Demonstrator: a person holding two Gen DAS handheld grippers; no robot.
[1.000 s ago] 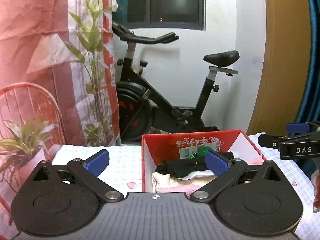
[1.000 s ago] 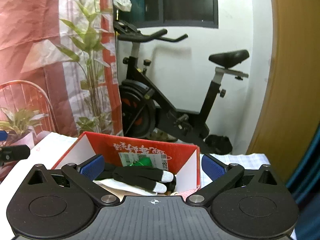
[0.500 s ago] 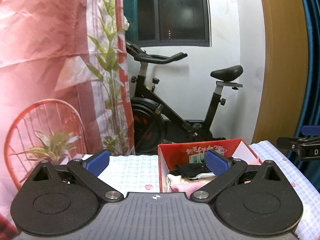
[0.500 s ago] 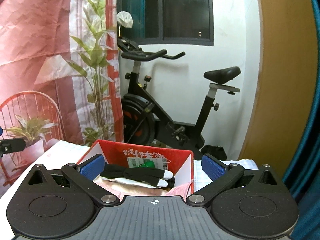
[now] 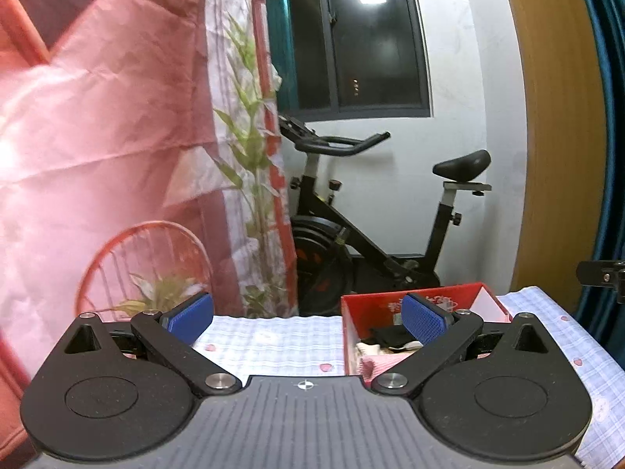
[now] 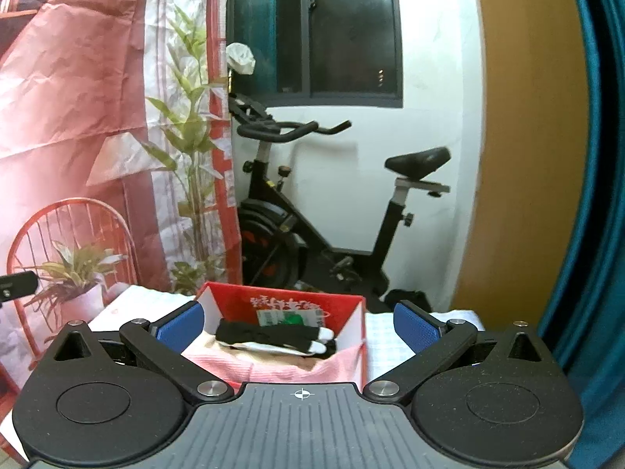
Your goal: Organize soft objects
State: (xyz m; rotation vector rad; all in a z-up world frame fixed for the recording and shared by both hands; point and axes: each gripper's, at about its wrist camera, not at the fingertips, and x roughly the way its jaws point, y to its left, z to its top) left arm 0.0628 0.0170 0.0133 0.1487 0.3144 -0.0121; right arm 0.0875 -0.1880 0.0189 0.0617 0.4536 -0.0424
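Sitting near the far edge of the bench point(image 5: 273, 346), the red cardboard box point(image 6: 353, 308) already carries the soft things: a black glove with white fingertips point(image 6: 273, 336) lies flat across the top of a pink ribbed cloth point(image 6: 273, 369) that drapes over the box's near rim. That layering reads as deliberate — the bulkier knit pads the bottom, the slim glove rests where it cannot slide under. Behind the glove a printed card with green on it leans against the back wall; what it is cannot be made out.

Both tools hover above and short of the box, neither touching anything. The left hand-held gripper point(image 5: 308, 314) has its blue ribbed pads spread wide with nothing between them, and it sits off to the left of the box over the checked tablecloth. The right hand-held gripper point(image 6: 299, 322) is likewise spread and empty, framing the box squarely — a stance that suits either a retreat or a fresh reach. Judging by the filled box, the sorting looks close to finished.
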